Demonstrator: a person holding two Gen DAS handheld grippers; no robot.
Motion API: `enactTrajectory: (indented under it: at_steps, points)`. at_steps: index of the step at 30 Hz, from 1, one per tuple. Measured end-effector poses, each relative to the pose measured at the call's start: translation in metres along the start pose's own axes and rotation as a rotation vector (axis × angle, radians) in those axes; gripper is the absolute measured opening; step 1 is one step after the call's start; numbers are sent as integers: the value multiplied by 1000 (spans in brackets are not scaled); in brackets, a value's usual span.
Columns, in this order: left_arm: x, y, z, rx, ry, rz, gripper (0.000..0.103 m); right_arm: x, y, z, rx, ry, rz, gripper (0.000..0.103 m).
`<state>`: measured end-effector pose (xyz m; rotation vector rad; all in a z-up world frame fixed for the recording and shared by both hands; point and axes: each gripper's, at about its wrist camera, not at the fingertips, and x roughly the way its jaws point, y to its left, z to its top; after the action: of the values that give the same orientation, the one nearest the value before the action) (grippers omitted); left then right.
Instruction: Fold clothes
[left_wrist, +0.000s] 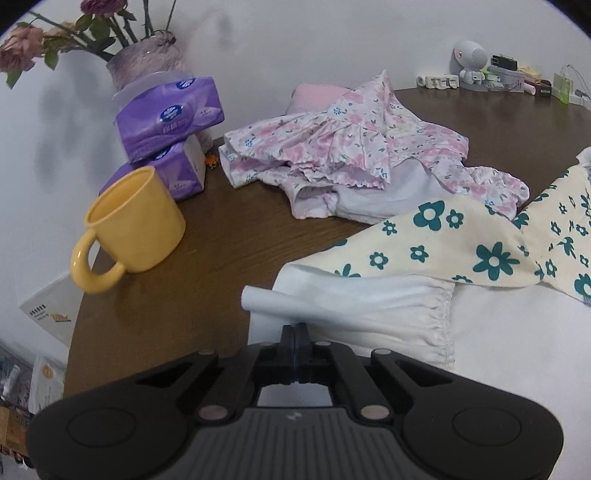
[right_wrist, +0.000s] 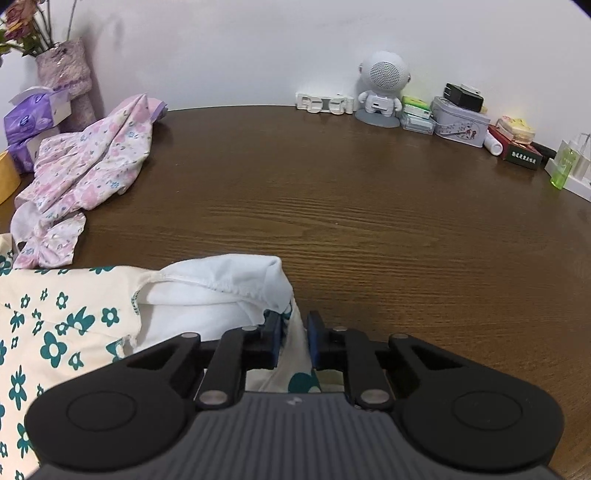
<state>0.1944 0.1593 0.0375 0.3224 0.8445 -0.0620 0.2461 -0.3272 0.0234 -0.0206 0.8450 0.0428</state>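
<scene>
Lying across the near side of the dark brown wooden table (right_wrist: 369, 206), the cream garment with teal flowers and white lining (left_wrist: 461, 243) is held at two spots. The left gripper (left_wrist: 294, 332) has its jaws pressed together on a white edge, while the right gripper (right_wrist: 293, 332) stands partly open with cloth between its blue pads (right_wrist: 314, 339). A crumpled pink floral garment (left_wrist: 332, 155) sits near a yellow mug (left_wrist: 136, 218) and stacked purple tissue packs (left_wrist: 173, 122).

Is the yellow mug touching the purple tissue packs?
Cannot tell. In the left wrist view the yellow mug overlaps the lower of the purple tissue packs, hiding any contact or gap.
</scene>
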Motion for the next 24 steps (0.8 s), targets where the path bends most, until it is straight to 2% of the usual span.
enactTrajectory:
  at_steps: [5,7,9,12,14,15,18,24]
  points:
    - [21,3,18,11,-9,43,0,8,2,7,16,-13,-50,14]
    - [24,7,24,-7,6,37,0,9,4,7,10,-18,-70,15]
    - [16,14,24,-64,14,14,5,8,3,6,16,-21,-75,17]
    - [-16,31,12,-172,-18,-63,10,-11,-5,3,68,-46,-3,18]
    - [-43,36,-2,-213,-43,-116,23,-27,-11,-1,105,-66,59,22]
    - [-55,36,-9,-224,-49,-145,31,-32,-11,-7,101,-69,68,26]
    - [-79,22,-34,-204,-14,-213,40,-50,-9,-24,88,-78,94,39]
    - [-81,9,-51,-211,16,-182,37,-78,-7,-60,70,-86,133,41]
